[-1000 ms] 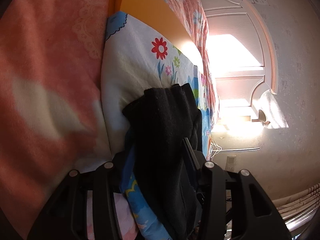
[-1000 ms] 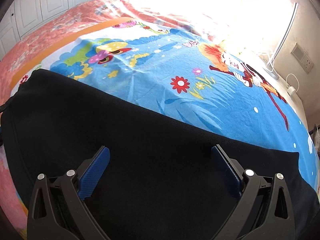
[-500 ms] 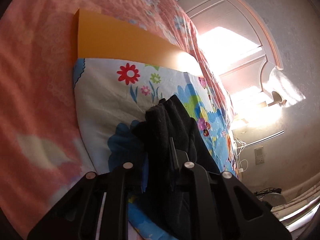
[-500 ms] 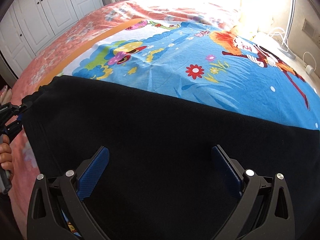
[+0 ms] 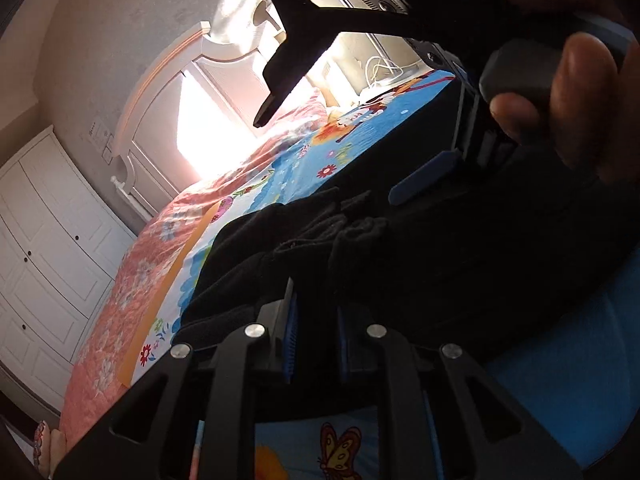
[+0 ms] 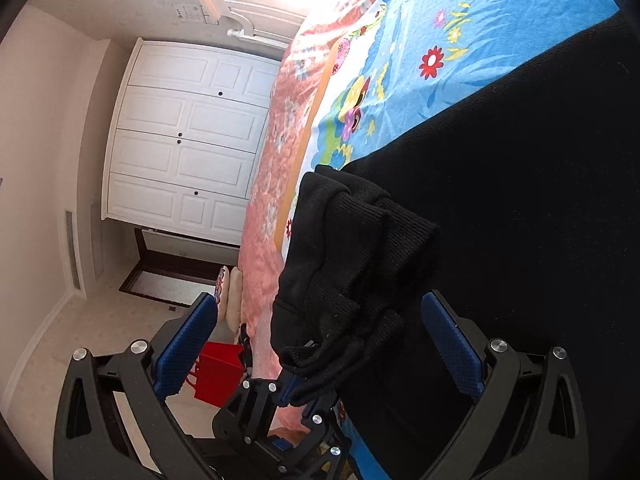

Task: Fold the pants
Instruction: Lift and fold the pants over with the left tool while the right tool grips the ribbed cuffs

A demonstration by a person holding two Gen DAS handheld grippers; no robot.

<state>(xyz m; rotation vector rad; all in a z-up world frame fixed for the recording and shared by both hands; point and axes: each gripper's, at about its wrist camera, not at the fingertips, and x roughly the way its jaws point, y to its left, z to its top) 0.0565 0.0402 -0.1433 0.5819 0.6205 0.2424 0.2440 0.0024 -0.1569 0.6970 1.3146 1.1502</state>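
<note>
Left gripper: the black two-finger left gripper [image 5: 314, 334] with blue pads is seen clamped on a bunched edge of the black knitted pants [image 5: 440, 264]; the same gripper [image 6: 294, 390] is seen from the right wrist view, low in the frame, with cloth pinched between its fingers.
Right gripper: the black right gripper [image 6: 320, 344] with blue ribbed pads [image 6: 450, 346] is held wide apart, nothing being gripped; the raised fold of the pants is seen between its fingers, without clear contact. In the left wrist view it [image 5: 348, 142] is seen above the pants, held by a bare hand [image 5: 572, 80].
Pants: the pants [image 6: 500, 220] are spread across the blue cartoon-printed sheet [image 6: 420, 40], with one end lifted and doubled over by the left gripper, so that a crumpled ribbed flap [image 6: 352, 248] is raised above the flat part.
Sheet: it is laid on a pink floral bedspread [image 6: 264, 220], an orange border strip [image 5: 168, 304] being seen along the sheet's edge.
Beyond the sheet: white panelled wardrobe doors [image 6: 188, 136] are seen past the bed, and a red bag [image 6: 218, 376] is on the floor beside the bed.
</note>
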